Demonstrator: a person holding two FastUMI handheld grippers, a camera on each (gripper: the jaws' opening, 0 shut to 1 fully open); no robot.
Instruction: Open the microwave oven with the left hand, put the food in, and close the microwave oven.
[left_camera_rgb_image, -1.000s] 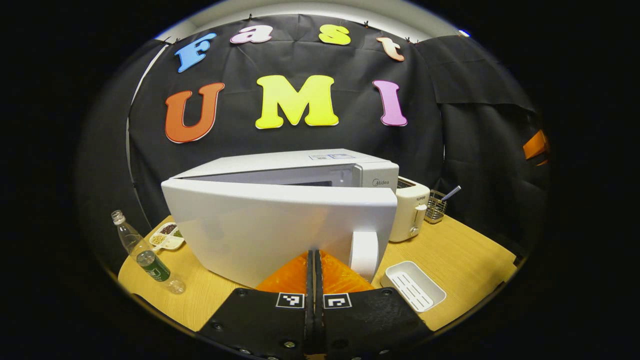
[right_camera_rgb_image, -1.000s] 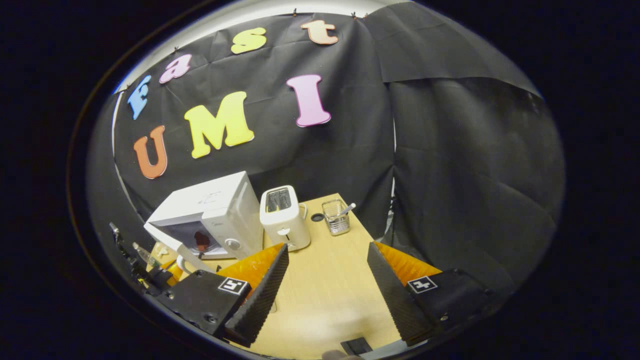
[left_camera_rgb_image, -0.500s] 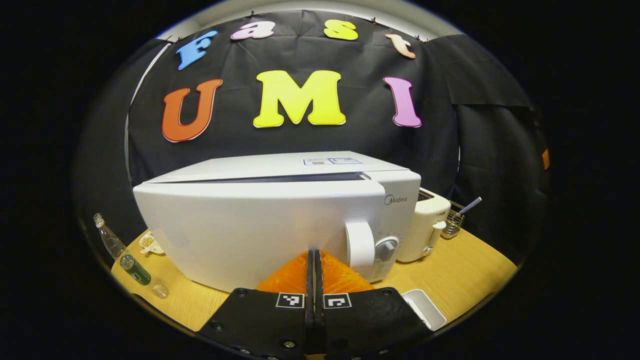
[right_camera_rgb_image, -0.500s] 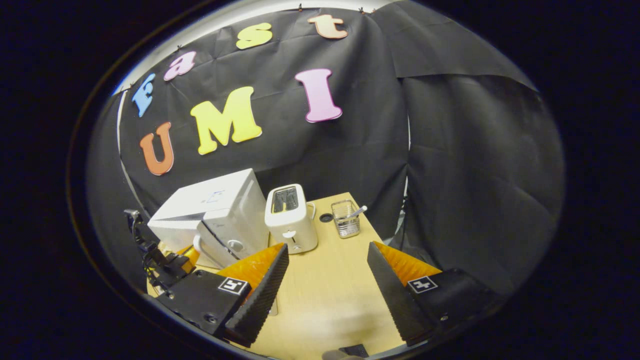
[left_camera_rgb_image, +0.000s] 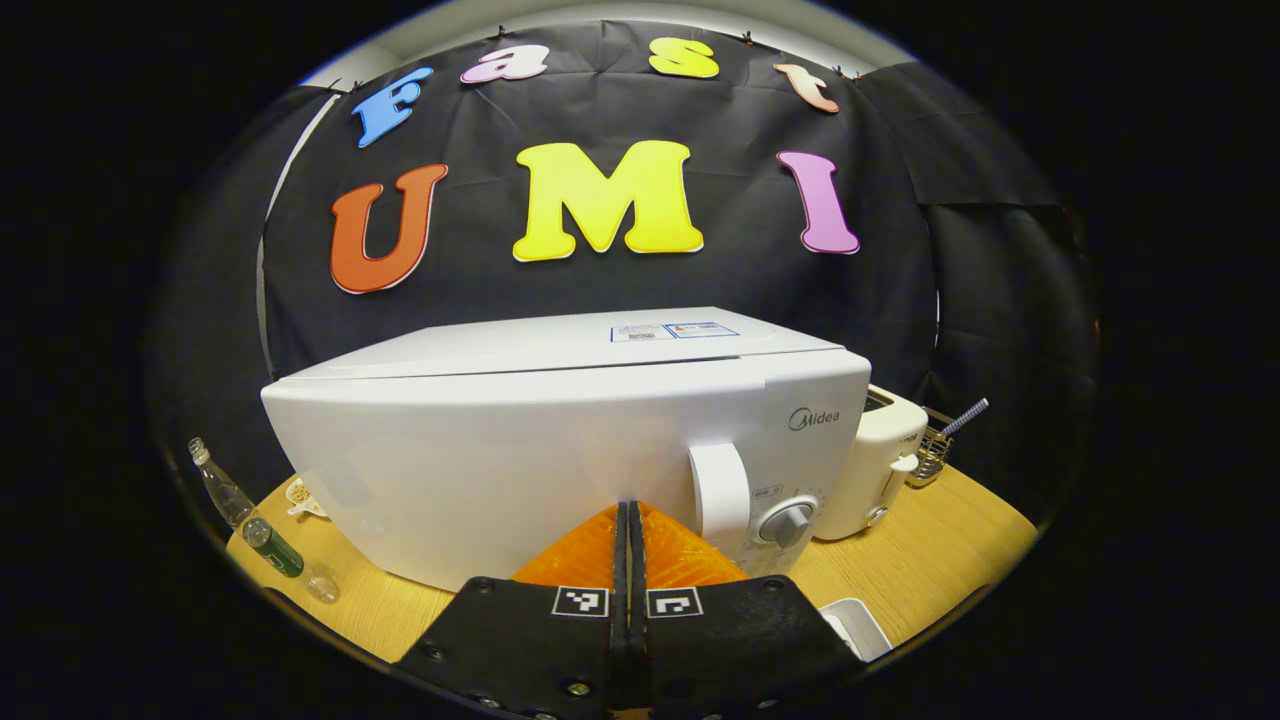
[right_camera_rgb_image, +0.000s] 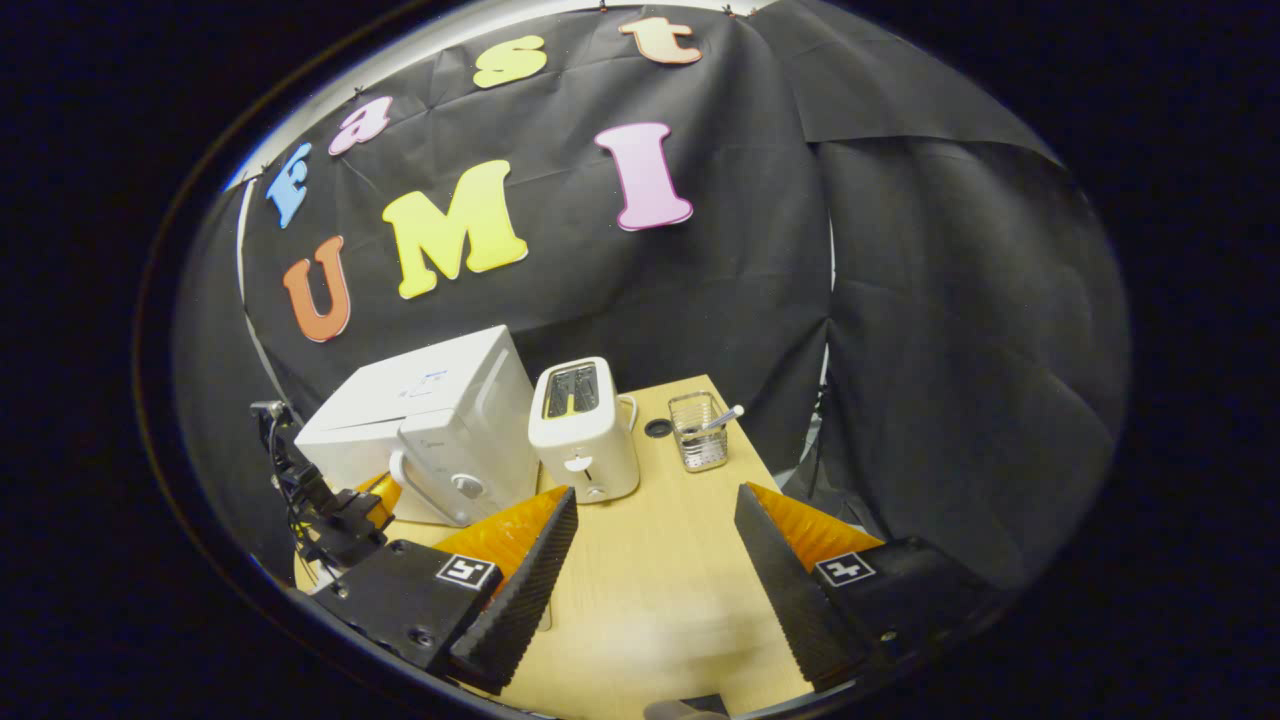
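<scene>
Left gripper (left_camera_rgb_image: 628, 520) has its two fingers pressed flat together, nothing between them, and the tips sit right up against the white door (left_camera_rgb_image: 480, 480) of the microwave oven (left_camera_rgb_image: 560, 440). That door lies flush with the body, the handle (left_camera_rgb_image: 720, 495) just to the right of the fingertips and the round dial (left_camera_rgb_image: 790, 520) beyond it. Out on the wooden table (left_camera_rgb_image: 920, 540), a white toaster (left_camera_rgb_image: 880, 460) stands just beside the oven, a wire basket (left_camera_rgb_image: 935, 455) past it, and a bottle (left_camera_rgb_image: 245, 510) lies off to the far side. Right gripper (right_camera_rgb_image: 655, 545) hangs well apart from the oven over bare tabletop, fingers spread wide, holding nothing. From there, the left gripper's dark body (right_camera_rgb_image: 320, 500) shows against the oven's front (right_camera_rgb_image: 440, 460).
</scene>
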